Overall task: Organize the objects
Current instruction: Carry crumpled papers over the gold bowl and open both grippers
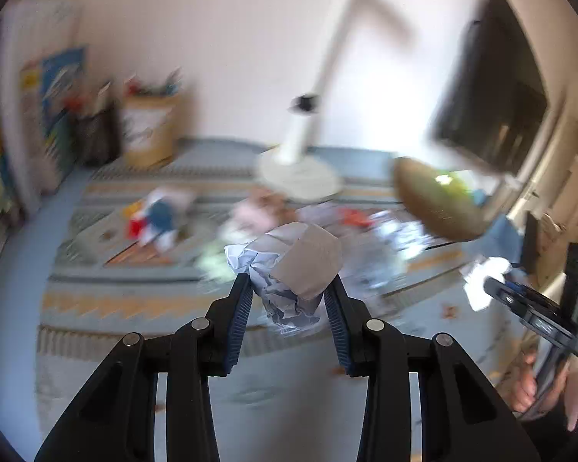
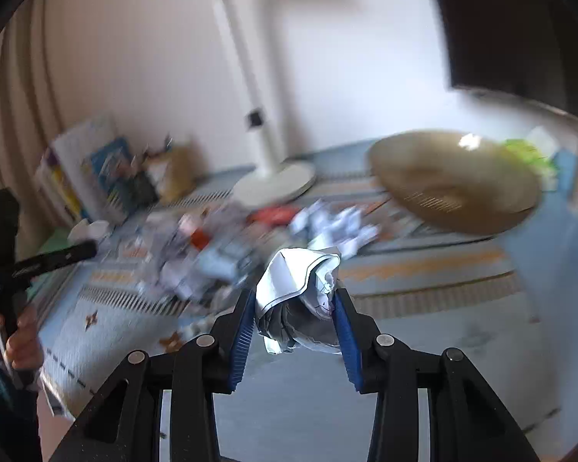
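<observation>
Crumpled paper (image 1: 289, 269) sits clamped in the left hand-held gripper (image 1: 288, 292); another paper wad (image 2: 300, 296) is clamped in the right hand-held gripper (image 2: 294, 308); loose folds could slip before reaching the basket (image 2: 454, 184).

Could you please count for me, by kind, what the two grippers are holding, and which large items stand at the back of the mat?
Crumpled paper balls held: 2, one in the left gripper, one in the right gripper
Woven baskets: 1
White lamps: 1
Total: 4
The loose clutter on the mat is too blurred to count.

No legible text (all blurred)
</observation>
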`<state>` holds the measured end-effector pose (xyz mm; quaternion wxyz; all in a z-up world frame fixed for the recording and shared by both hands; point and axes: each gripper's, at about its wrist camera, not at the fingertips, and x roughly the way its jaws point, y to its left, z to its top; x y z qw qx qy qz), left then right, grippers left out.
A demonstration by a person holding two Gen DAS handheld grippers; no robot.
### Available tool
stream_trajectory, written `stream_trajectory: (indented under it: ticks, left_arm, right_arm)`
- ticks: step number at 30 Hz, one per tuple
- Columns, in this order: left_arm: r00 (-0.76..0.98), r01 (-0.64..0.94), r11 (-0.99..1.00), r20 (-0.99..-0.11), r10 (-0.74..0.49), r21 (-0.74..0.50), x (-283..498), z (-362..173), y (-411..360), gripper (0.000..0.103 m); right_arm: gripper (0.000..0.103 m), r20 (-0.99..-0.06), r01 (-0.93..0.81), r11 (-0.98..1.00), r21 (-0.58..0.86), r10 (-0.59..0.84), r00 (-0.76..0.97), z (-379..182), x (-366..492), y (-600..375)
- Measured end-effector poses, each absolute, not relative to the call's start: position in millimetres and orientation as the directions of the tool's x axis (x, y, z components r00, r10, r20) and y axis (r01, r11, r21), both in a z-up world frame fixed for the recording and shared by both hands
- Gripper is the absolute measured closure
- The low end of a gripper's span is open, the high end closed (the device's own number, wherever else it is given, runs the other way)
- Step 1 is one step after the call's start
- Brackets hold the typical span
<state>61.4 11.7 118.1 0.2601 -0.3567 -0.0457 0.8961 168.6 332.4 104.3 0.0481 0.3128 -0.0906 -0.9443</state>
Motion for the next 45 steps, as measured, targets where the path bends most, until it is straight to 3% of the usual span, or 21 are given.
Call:
stream_trajectory:
  ticks: [9, 15, 17, 19, 21, 27, 29, 30, 34, 38, 42, 45]
  left_arm:
    - [-0.568, -0.571, -0.777, -0.556, 0.606, -0.264, 35.6, 155.7, 208.5, 0.067]
    - [-0.558, -0.587, -0.775, -0.577, 0.596, -0.233, -2.1, 139.3, 300.5, 0.067]
    - [-0.551, -0.6, -0.769, -0.583, 0.597, -0.221, -8.9, 134.7, 316.2, 0.06]
    - [-0.487, -0.636, -0.731, -0.607, 0.628, -0.247, -17.4, 130.5, 331.4, 0.055]
    - [-0.44, -0.636, -0.716, -0.628, 0.643, -0.287, -24.5, 127.0, 335.8, 0.055]
    - [-0.503, -0.614, -0.733, -0.57, 0.65, -0.294, 4.2, 149.9, 280.8, 0.052]
    - [-0.548, -0.612, -0.747, -0.541, 0.638, -0.26, 24.4, 158.8, 253.3, 0.035]
    - [-0.588, -0.6, -0.767, -0.524, 0.616, -0.227, 37.6, 162.8, 235.0, 0.021]
    - [-0.712, -0.504, -0.849, -0.48, 0.513, -0.159, 77.6, 162.4, 146.8, 0.002]
    - [-0.782, -0.287, -0.936, -0.515, 0.351, -0.202, 86.2, 132.6, 42.0, 0.002]
    - [-0.789, -0.133, -0.982, -0.586, 0.186, -0.133, 79.4, 95.1, -21.3, 0.002]
    - [-0.774, -0.098, -0.986, -0.612, 0.161, -0.137, 74.4, 69.3, -43.8, 0.002]
  right_arm:
    - [0.063, -0.487, -0.108, -0.967, 0.23, -0.018, -0.873, 166.4, 152.0, 455.9]
    - [0.063, -0.571, -0.204, -0.962, 0.183, 0.065, -0.818, 157.5, 100.9, 500.0]
    - [0.057, -0.612, -0.217, -0.962, 0.167, 0.072, -0.788, 148.0, 82.0, 505.7]
    - [0.026, -0.632, -0.213, -0.963, 0.163, 0.064, -0.773, 142.9, 72.6, 510.0]
    - [0.023, -0.626, -0.237, -0.96, 0.146, 0.096, -0.774, 144.4, 72.5, 516.6]
    - [0.019, -0.568, -0.223, -0.958, 0.179, 0.085, -0.819, 158.1, 104.7, 509.2]
    - [0.007, -0.55, -0.157, -0.968, 0.198, 0.023, -0.835, 157.1, 115.0, 490.4]
    - [0.0, -0.54, -0.114, -0.972, 0.206, -0.016, -0.842, 155.5, 120.6, 477.4]
    - [0.0, -0.547, 0.047, -0.978, 0.201, -0.152, -0.823, 137.6, 129.2, 399.5]
    - [0.0, -0.591, 0.099, -0.974, 0.206, -0.205, -0.78, 104.0, 121.3, 341.8]
    - [0.0, -0.627, 0.145, -0.975, 0.167, -0.218, -0.748, 73.4, 108.6, 296.8]
    - [0.0, -0.654, 0.154, -0.984, 0.094, -0.177, -0.735, 55.3, 107.0, 271.3]
